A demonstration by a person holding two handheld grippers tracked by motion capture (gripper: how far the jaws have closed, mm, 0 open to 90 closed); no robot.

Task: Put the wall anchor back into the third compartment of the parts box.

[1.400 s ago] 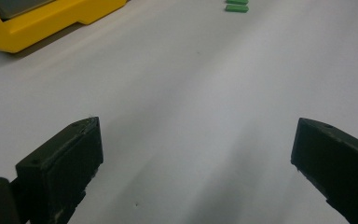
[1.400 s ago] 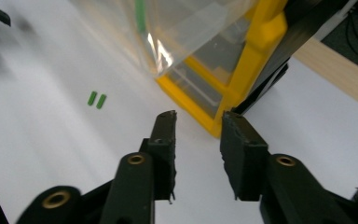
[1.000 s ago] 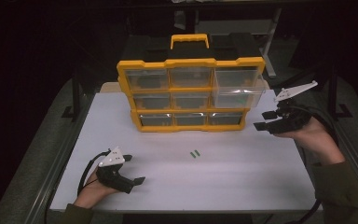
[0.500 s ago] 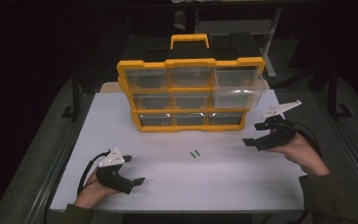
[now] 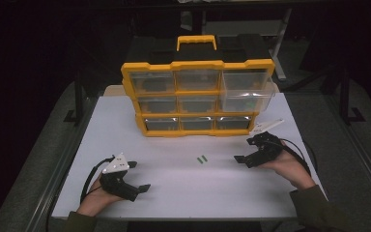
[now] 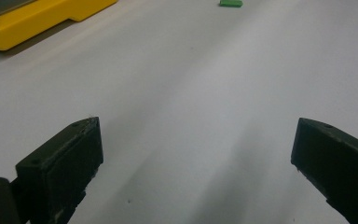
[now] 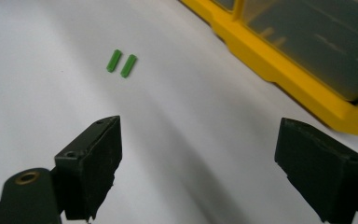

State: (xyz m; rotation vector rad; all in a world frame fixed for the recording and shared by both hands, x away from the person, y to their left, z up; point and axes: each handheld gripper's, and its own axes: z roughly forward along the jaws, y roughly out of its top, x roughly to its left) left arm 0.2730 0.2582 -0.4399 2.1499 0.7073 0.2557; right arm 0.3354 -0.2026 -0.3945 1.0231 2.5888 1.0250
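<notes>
Right gripper view: two green pieces (image 7: 121,63) side by side on white desk (image 5: 174,188), ahead of right claw (image 7: 196,168), jaws just widening, empty, probably for pickup. Left claw (image 5: 137,176) spread, parked.

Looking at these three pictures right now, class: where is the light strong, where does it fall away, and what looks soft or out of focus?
High view: the white table is brightly lit, the surroundings drop to near black, and the yellow organizer has glare on its clear drawers. Left gripper view: the green pieces are soft at the top edge. Right gripper view: green pieces fairly sharp, the organizer blurred at the right.
</notes>
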